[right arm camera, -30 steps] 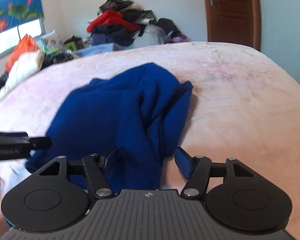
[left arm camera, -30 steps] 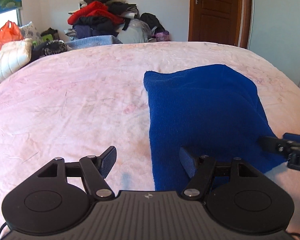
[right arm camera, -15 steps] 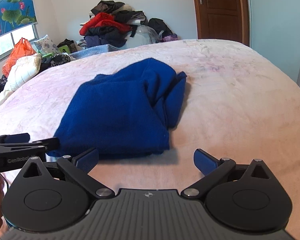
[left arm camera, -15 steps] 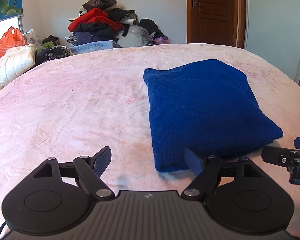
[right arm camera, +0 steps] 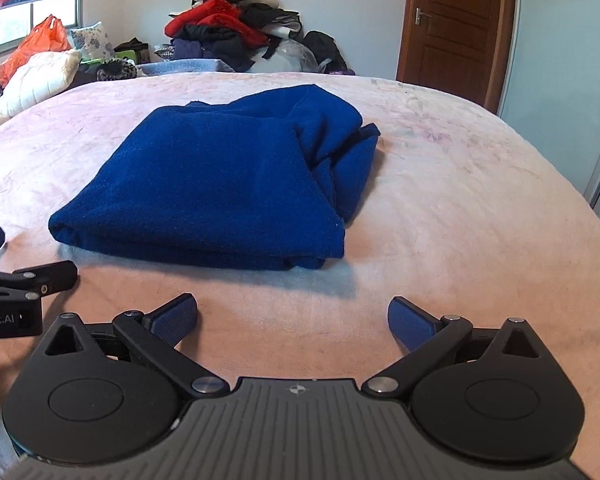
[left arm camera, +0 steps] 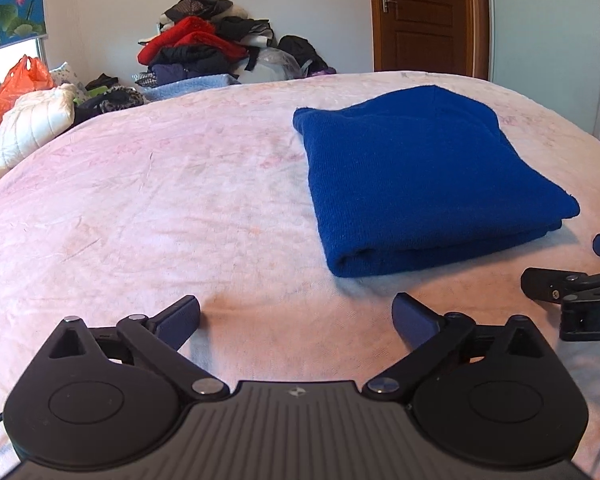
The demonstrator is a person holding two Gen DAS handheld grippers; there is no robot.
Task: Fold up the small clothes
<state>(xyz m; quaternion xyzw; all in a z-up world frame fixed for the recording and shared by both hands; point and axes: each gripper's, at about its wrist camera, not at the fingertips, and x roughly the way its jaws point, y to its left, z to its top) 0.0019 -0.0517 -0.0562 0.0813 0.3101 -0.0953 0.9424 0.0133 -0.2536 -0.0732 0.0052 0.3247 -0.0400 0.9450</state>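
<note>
Two handheld claws side by side, both angled downward. The left claw [left arm camera: 296,318] has just spread its jaws wide, nothing between them. The right claw [right arm camera: 293,316] likewise gapes wide, empty.

Black tongs [left arm camera: 296,320], blue ribbed pads [left arm camera: 414,317], silver screws

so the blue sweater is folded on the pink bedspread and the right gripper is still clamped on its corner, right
Not clamped. In the right wrist view the right gripper is open, its fingers spread over bare pink bedspread, short of the folded blue sweater. The rest is right.
</note>
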